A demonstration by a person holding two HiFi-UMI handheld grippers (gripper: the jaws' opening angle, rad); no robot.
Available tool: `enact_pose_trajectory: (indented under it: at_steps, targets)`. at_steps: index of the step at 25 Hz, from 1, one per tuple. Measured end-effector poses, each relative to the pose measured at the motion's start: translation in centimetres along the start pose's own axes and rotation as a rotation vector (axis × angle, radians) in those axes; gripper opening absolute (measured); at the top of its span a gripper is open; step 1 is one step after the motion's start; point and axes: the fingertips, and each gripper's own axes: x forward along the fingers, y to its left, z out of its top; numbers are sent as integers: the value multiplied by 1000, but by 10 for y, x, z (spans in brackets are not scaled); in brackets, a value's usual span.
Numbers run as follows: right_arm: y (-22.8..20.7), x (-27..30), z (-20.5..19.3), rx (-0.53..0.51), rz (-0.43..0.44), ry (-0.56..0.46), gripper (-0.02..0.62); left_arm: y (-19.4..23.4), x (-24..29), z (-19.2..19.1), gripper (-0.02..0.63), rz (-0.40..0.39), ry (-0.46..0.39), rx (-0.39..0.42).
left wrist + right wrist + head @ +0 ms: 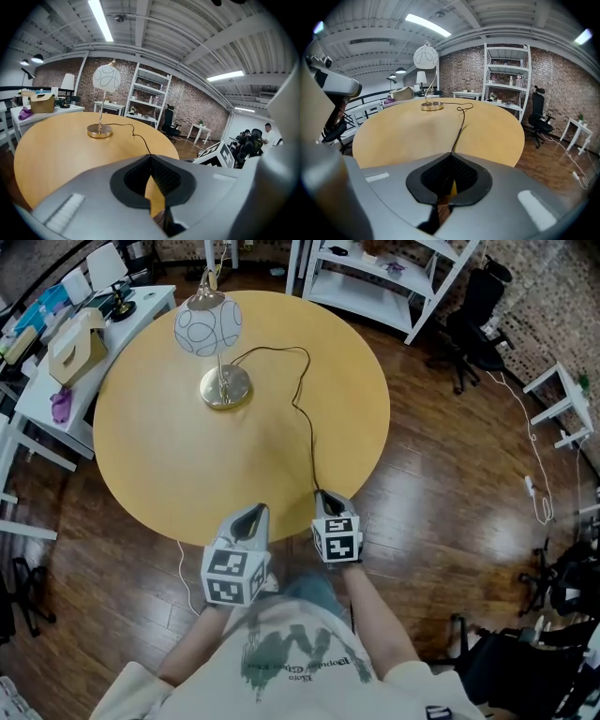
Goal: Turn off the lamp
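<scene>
Wooden and round, the desk (150, 456) has the lamp (208, 329) on its far side, well apart from the left gripper (250, 514) and right gripper (329, 499), which sit at the near edge, both closed tight and empty, likely because the reach has not begun.

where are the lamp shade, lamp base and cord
lamp shade (207, 327): head view, centre of the globe
lamp base (225, 387): head view, top of brass disc
cord (314, 465): head view, its straight stretch

The lamp (212, 338), a white globe shade with grey rings on a thin brass stem and round brass base (225, 387), stands upright on the round wooden bench (169, 456) at the frame's upper left, its black cord (305, 418) trailing toward lower centre.
</scene>
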Motion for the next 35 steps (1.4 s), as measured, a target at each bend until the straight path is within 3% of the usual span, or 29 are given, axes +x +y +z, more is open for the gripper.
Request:
enact_pose_trajectory:
  at_steps: [11, 25, 35]
  targets:
    - [0, -16, 17, 62, -7, -46, 0, 5, -27, 3, 0, 64, -29, 2]
    - [62, -113, 57, -35, 195, -234, 0, -18, -73, -7, 0, 193, -104, -42]
    - [89, -202, 59, -88, 327, -355, 0, -62, -107, -22, 0, 241, -160, -66]
